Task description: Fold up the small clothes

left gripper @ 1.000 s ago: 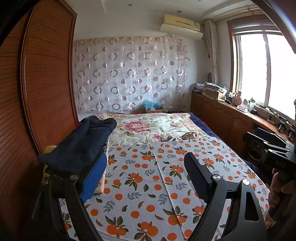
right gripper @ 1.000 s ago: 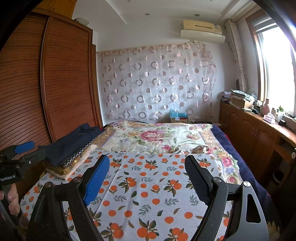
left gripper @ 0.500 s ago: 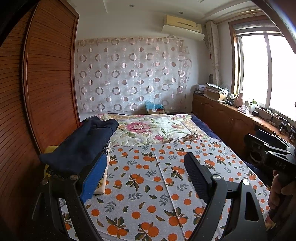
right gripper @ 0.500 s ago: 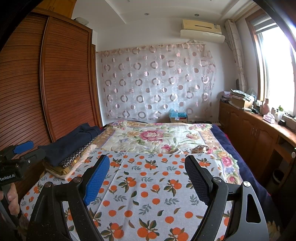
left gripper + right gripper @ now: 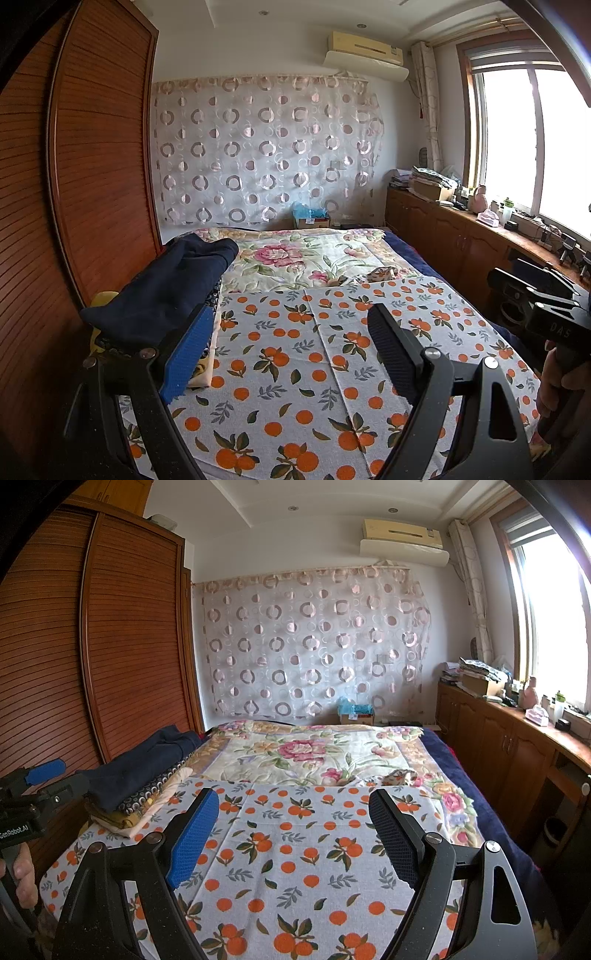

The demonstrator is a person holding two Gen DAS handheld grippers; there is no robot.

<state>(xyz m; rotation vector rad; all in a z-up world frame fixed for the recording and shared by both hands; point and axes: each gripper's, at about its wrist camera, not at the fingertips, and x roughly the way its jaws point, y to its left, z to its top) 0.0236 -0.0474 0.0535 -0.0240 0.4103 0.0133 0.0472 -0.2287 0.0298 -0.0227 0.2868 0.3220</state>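
Observation:
A stack of folded clothes (image 5: 166, 291) with a dark navy piece on top lies at the left edge of the bed; it also shows in the right wrist view (image 5: 140, 775). A small patterned garment (image 5: 380, 275) lies crumpled at the far edge of the orange-print sheet (image 5: 295, 362); it also shows in the right wrist view (image 5: 400, 777). My left gripper (image 5: 288, 354) is open and empty above the sheet, beside the stack. My right gripper (image 5: 295, 834) is open and empty above the sheet (image 5: 295, 867).
A wooden wardrobe (image 5: 74, 184) lines the left side. Wooden cabinets (image 5: 461, 243) with clutter stand under the window at right. A floral quilt (image 5: 306, 258) covers the far bed. A box (image 5: 312, 218) sits by the curtain.
The left wrist view has shifted slightly; the scene sits a little lower and the gripper has tilted up a touch. The right gripper has hardly moved. Both stay open.

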